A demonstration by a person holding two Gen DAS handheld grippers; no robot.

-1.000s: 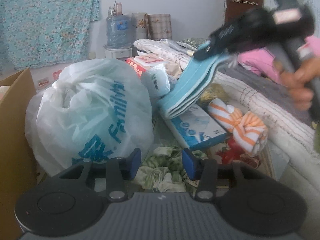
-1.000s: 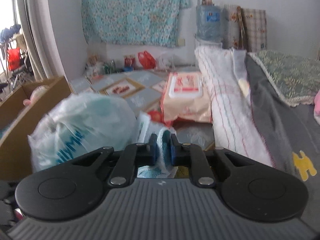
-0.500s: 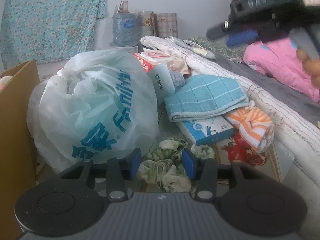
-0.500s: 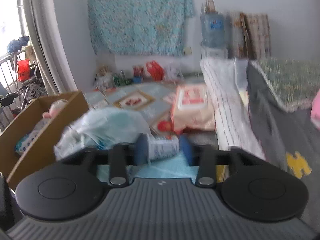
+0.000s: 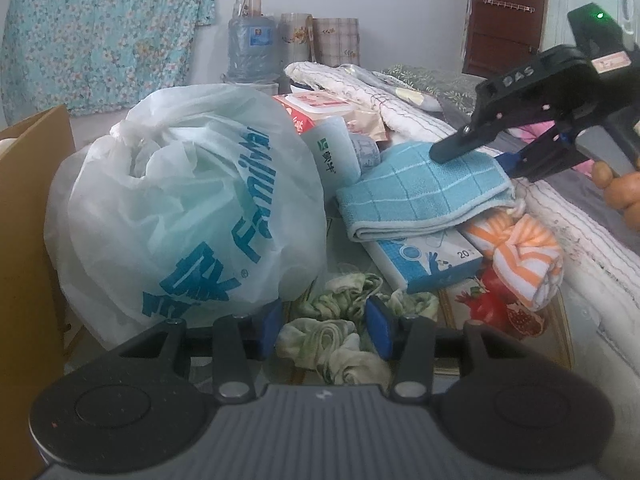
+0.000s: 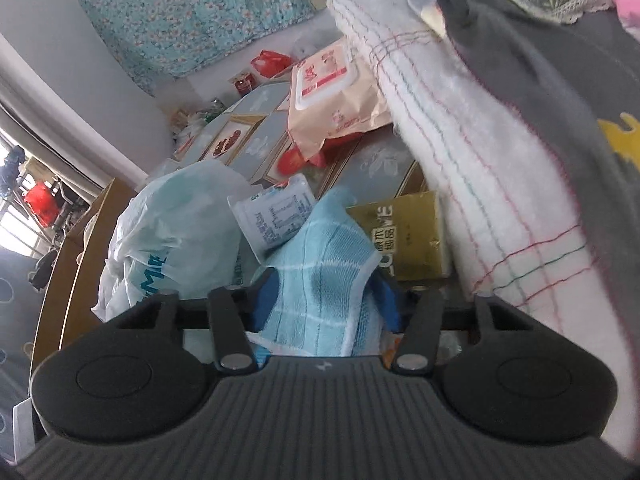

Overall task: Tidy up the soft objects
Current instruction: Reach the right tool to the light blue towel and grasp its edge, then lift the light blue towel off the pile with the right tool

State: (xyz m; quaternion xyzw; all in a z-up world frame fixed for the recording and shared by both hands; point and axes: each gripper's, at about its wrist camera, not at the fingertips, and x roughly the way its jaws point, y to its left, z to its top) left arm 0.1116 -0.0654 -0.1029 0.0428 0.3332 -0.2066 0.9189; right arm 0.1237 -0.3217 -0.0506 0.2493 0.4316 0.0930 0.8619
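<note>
Two grippers hover with little sorted yet: the right gripper (image 6: 326, 300), jaws just closing, straddles the folded blue towel (image 5: 420, 196) atop a box without a clear grip, while the left gripper (image 5: 326, 326) hangs open over green cloth (image 5: 340, 336).

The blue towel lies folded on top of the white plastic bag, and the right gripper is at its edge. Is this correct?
Not quite. In the left wrist view the blue towel lies folded on the blue-and-white box, beside the white plastic bag, not on top of it. The right gripper is indeed at its edge, with towel between its jaws, which have just been closing.
</note>
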